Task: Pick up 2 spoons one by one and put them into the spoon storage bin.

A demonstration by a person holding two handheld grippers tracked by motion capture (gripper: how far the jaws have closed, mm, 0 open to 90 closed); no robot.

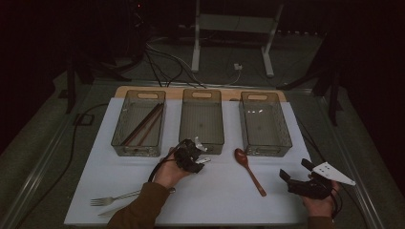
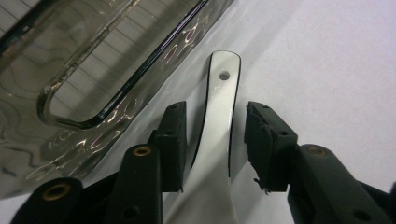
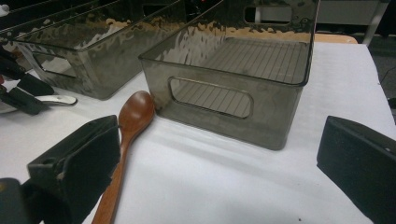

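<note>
three smoky clear bins stand in a row across the upper middle of the high view on the white mat (image 1: 224, 191): the left bin (image 1: 139, 123) holds long dark chopsticks (image 1: 142, 125) lying aslant, the middle bin (image 1: 202, 120) and the right bin (image 1: 264, 124) look bare inside. just below the middle bin's near wall the left gripper (image 1: 198, 155) sits over a white-handled utensil (image 1: 204, 160); the left gripper view gives what the high view is too small to show, the white handle (image 2: 218, 121) with a hole near its tip lying between the two black pads, a sliver of gap on either side, so the tongs stand narrow around it and not yet pressing, with the bin's handle cut-out at the upper left of that frame. the right gripper (image 1: 295, 174), at the lower right of the high view, has its tongs wide with nothing between them; its own view looks past them at the right bin's near wall (image 3: 224, 100) and a wooden spoon (image 3: 130, 126) at lower left, bowl just beside that bin. a metal fork (image 1: 112, 199) lies at the lower left of the mat, partly under the brown sleeve (image 1: 138, 210).
</note>
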